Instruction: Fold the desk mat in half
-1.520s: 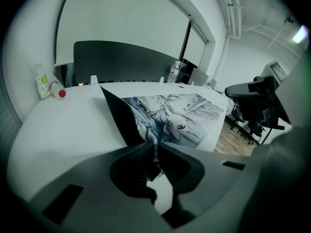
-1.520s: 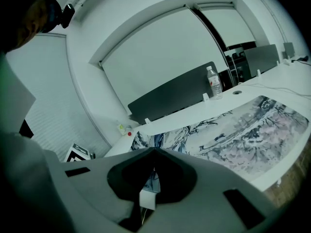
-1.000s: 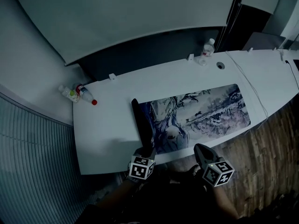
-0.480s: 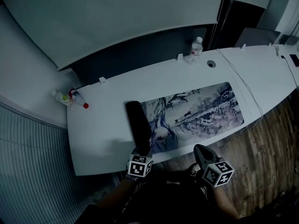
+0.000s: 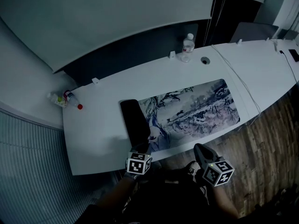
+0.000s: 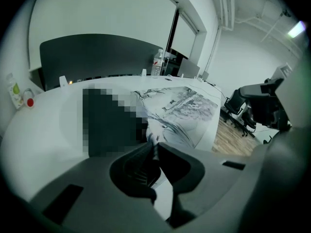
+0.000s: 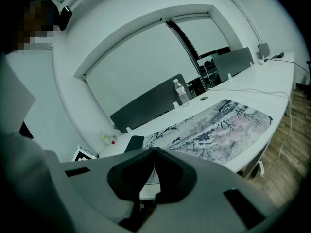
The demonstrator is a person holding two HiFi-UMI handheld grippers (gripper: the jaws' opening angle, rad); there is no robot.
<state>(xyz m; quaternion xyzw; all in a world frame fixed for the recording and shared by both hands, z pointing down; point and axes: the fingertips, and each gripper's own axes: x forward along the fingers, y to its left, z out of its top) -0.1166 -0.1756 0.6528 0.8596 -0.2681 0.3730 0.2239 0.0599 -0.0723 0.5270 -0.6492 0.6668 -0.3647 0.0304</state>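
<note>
The desk mat, printed with an ink landscape, lies across the white desk. Its left end is turned over, showing a black underside. My left gripper is at the mat's near left corner, shut on the mat's edge. In the left gripper view the printed side stretches away to the right. My right gripper hangs off the desk's near edge, over the floor, shut with nothing in it. The right gripper view has the mat ahead of the jaws.
A water bottle stands at the desk's far edge beside a round cable hole. Two small bottles lie at the far left corner. A white cable runs past the mat's right end. Wooden floor lies to the right.
The black turned-over flap has grown wider as my left gripper carried the mat's corner to the right. My right gripper has drifted right along the desk's edge, still shut.
</note>
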